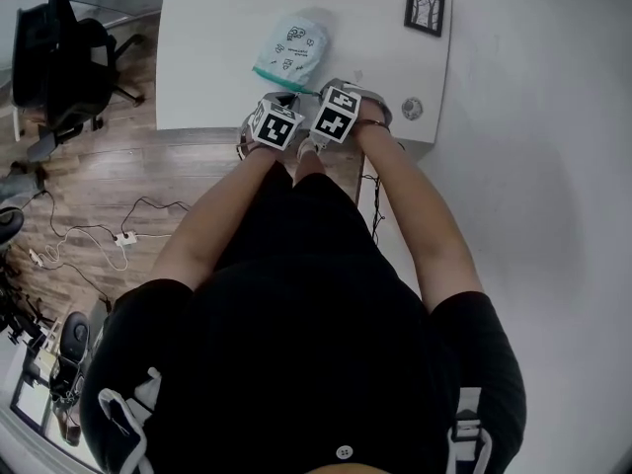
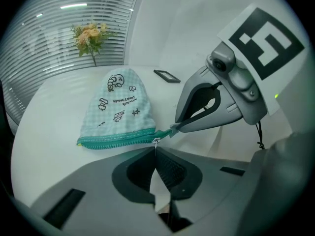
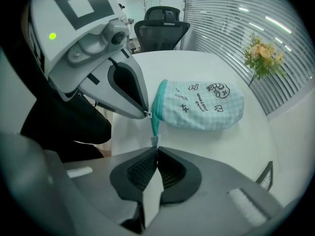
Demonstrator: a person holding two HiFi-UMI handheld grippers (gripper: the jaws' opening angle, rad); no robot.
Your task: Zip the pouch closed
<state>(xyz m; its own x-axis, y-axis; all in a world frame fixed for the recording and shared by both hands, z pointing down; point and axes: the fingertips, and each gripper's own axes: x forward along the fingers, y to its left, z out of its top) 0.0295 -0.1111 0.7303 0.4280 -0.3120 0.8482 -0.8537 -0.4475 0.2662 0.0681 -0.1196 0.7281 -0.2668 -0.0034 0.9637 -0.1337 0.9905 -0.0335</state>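
A pale green checked pouch point(image 2: 118, 104) with small cartoon prints lies on the white table point(image 1: 217, 28). Its teal zipper point(image 2: 115, 140) runs along the edge facing me, and the teeth look joined along the whole visible length. My left gripper point(image 2: 156, 150) is shut on the small metal zipper pull point(image 2: 156, 142) at the zipper's right end. My right gripper point(image 3: 155, 150) is shut on the teal end tab point(image 3: 154, 132) just past the pull. In the head view both marker cubes sit side by side at the pouch's point(image 1: 293, 47) near edge and hide the jaws.
A small black picture frame point(image 1: 425, 8) lies at the table's far right and a round grey disc point(image 1: 412, 109) near its front right corner. A vase of flowers point(image 2: 90, 37) stands by the window blinds. An office chair point(image 1: 59, 57) is on the wooden floor to the left.
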